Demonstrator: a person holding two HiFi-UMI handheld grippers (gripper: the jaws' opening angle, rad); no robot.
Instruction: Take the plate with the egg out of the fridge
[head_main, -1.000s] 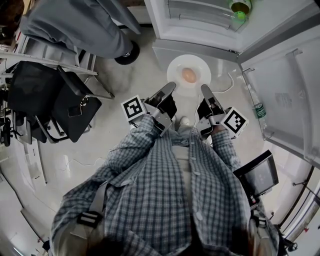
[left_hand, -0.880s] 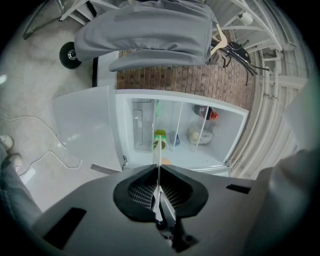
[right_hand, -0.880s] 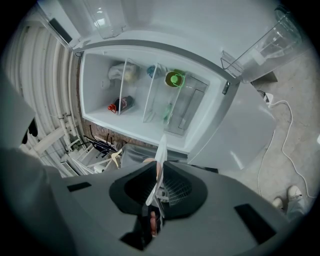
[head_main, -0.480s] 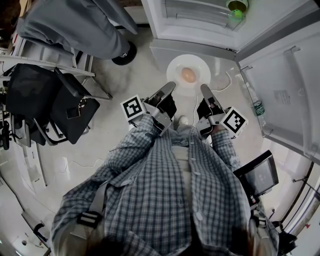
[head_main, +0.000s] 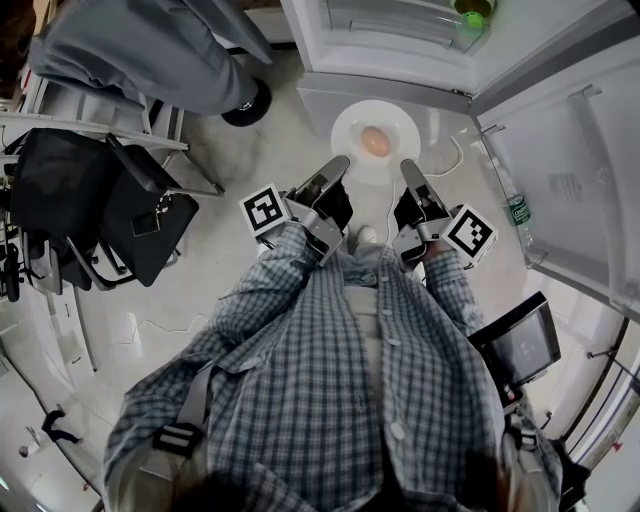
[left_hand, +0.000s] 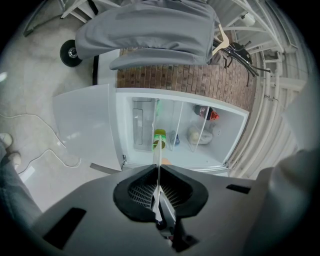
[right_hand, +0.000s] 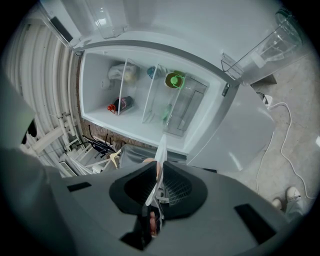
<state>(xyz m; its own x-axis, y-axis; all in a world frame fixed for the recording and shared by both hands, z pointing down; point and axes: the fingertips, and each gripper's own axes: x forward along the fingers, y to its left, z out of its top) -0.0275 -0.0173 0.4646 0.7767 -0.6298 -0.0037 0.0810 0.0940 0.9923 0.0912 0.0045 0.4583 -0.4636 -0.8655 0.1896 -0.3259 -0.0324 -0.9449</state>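
A white plate (head_main: 352, 122) with a brown egg (head_main: 375, 141) on it hangs level over the floor, just in front of the open fridge (head_main: 400, 45). My left gripper (head_main: 338, 164) is shut on the plate's near left rim and my right gripper (head_main: 407, 168) is shut on its near right rim. The left gripper view has the plate (left_hand: 158, 159) edge-on as a thin white line between the closed black pads (left_hand: 134, 190). In the right gripper view the plate rim (right_hand: 161, 148) also runs between the pads, with the egg (right_hand: 149, 160) peeking beside it.
The fridge door (head_main: 565, 180) stands open at the right with a bottle (head_main: 518, 213) in its shelf. A green-lidded container (head_main: 475, 14) sits inside the fridge. Another person (head_main: 150, 55) in grey stands at the upper left, beside a chair with a black bag (head_main: 110, 205). A white cable (head_main: 455, 160) lies on the floor.
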